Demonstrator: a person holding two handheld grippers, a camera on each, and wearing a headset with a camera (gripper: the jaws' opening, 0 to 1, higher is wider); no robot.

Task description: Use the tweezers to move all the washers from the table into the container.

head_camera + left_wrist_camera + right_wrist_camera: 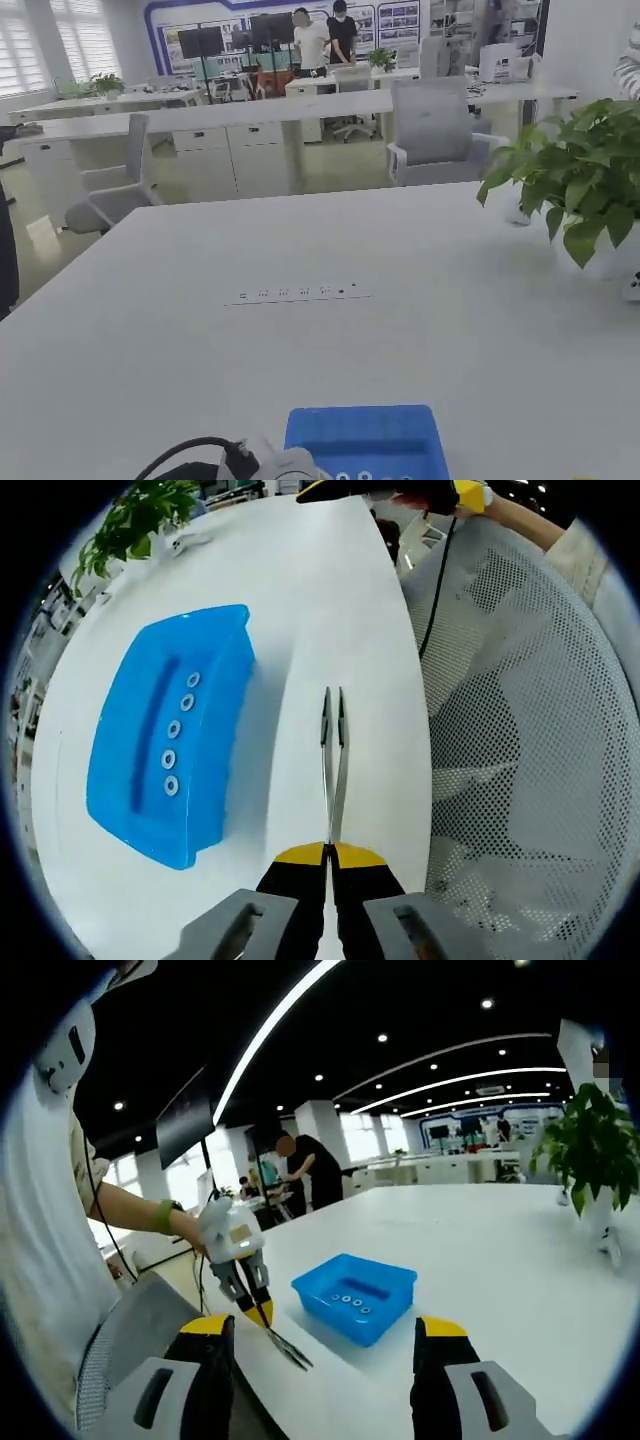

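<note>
Left tool point(326, 858) tight on tweezers point(333, 750).

**Worktop** point(400, 300): white, smooth, matt with a faint sheen.

**Container** point(165, 750), by the worktop's near edge: blue plastic, translucent and glossy, with smooth moulded walls.

**Washers** point(174, 729), inside the container: pale metal rings with a bright finish.

**Tweezers** point(333, 750): thin grey metal, smooth and dully reflective.

**Left claw** point(328, 858): matt yellow tips, plastic or rubber, on black fingers, and grey matt plastic casing.

**Right claw** point(325, 1328): the same yellow tips, black fingers and grey casing.

**Chair** point(530, 730), beside the worktop's edge: white open-weave mesh cloth, rough-textured.

**Plant** point(580, 170): green leaves, slightly waxy.
</note>
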